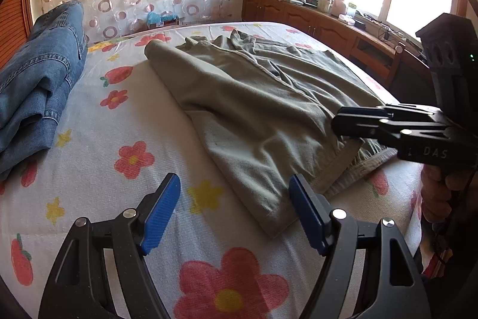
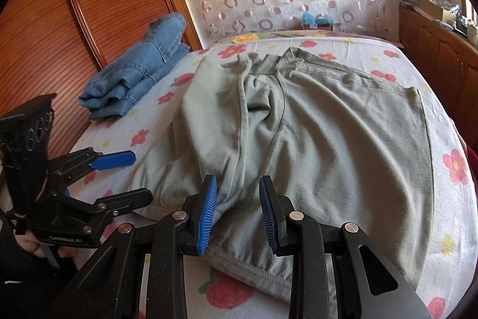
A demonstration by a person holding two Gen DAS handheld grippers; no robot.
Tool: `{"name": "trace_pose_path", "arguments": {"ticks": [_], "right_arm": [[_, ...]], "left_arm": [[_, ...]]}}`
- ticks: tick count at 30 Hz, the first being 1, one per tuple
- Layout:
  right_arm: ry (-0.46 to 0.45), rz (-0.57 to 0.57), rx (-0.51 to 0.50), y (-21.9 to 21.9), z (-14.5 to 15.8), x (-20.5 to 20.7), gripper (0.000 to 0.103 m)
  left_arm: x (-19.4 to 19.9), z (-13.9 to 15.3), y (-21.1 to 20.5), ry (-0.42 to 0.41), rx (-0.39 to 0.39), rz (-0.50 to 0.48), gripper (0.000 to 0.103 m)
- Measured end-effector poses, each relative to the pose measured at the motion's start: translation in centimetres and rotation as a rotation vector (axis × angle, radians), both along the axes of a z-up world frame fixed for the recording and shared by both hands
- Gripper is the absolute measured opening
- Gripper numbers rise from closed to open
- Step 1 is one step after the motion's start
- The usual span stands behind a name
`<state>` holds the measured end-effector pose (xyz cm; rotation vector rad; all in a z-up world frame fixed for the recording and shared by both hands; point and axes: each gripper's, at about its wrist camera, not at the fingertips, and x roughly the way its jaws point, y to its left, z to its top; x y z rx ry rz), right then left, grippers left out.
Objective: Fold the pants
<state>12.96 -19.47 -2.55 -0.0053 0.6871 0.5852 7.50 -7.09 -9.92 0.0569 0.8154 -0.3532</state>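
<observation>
My bed (image 2: 448, 229) carries the grey pants (image 2: 313, 139) across its middle, reaching the near edge; folded jeans (image 2: 140, 73) sit along its left edge. My right tongs (image 2: 238, 211) gape over the near pants fabric, gripping nothing; left tongs (image 1: 234, 211) gape too.

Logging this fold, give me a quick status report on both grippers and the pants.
Left gripper open, off the cloth. Right gripper open over the grey pants, part-folded on the bed. Folded jeans well aside.
</observation>
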Motion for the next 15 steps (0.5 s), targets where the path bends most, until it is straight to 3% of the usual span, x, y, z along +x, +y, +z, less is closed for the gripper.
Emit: {"name": "trace_pose_path", "arguments": {"ticks": [6, 10, 15], "right_arm": [[0.023, 0.01, -0.004, 1.3, -0.3, 0.5, 0.03], [0.021, 0.04, 0.009, 1.6, -0.2, 0.3, 0.007], [-0.064, 0.04, 0.013, 1.2, 1.0, -1.1, 0.003]], "left_arm": [[-0.1, 0.0, 0.1, -0.003, -0.002, 0.0, 0.076], [-0.1, 0.1, 0.1, -0.002, -0.006, 0.0, 0.076], [0.0, 0.9, 0.5, 0.004, -0.055, 0.011, 0.076]]}}
